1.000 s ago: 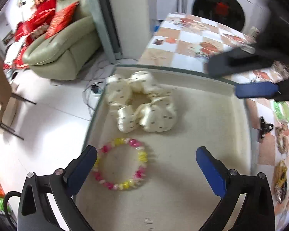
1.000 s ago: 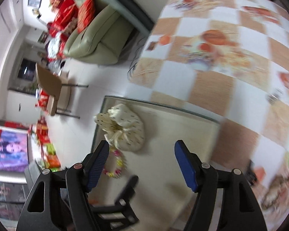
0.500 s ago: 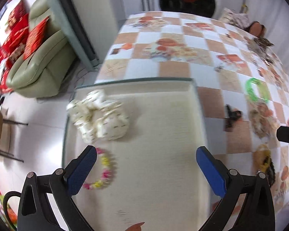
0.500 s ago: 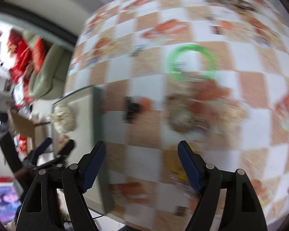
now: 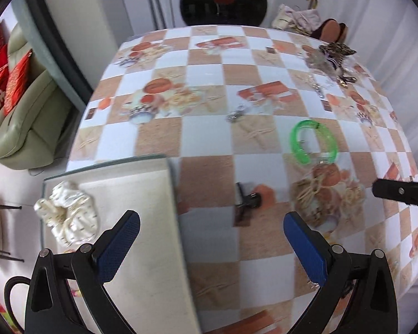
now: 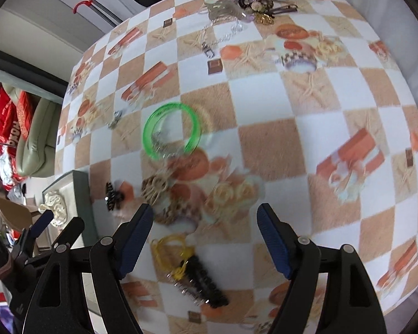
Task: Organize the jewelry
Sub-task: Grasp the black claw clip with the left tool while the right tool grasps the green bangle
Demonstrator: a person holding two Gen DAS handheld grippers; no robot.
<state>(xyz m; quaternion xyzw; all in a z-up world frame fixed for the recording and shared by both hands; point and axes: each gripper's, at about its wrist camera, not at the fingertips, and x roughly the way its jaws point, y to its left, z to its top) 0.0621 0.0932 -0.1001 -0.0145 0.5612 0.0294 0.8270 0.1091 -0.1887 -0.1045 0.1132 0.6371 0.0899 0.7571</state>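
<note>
My left gripper is open and empty, hanging over the right rim of the beige tray. A cream scrunchie lies in the tray's far left. On the checked tablecloth lie a black claw clip and a green bangle. My right gripper is open with nothing between its fingers. It hovers above a yellow hair tie joined to a black comb clip. The green bangle, a woven tan hair piece and the black claw clip lie beyond it.
A heap of hair pieces and chains sits at the table's far end, with a silver chain trailing from it. A small silver piece lies mid-table. The tray is at the table's left edge, with a sofa on the floor beyond.
Both grippers have swung away from the tray to the right, over the tablecloth. The bead bracelet has slipped out of the left wrist view. The right jaws stand slightly wider.
</note>
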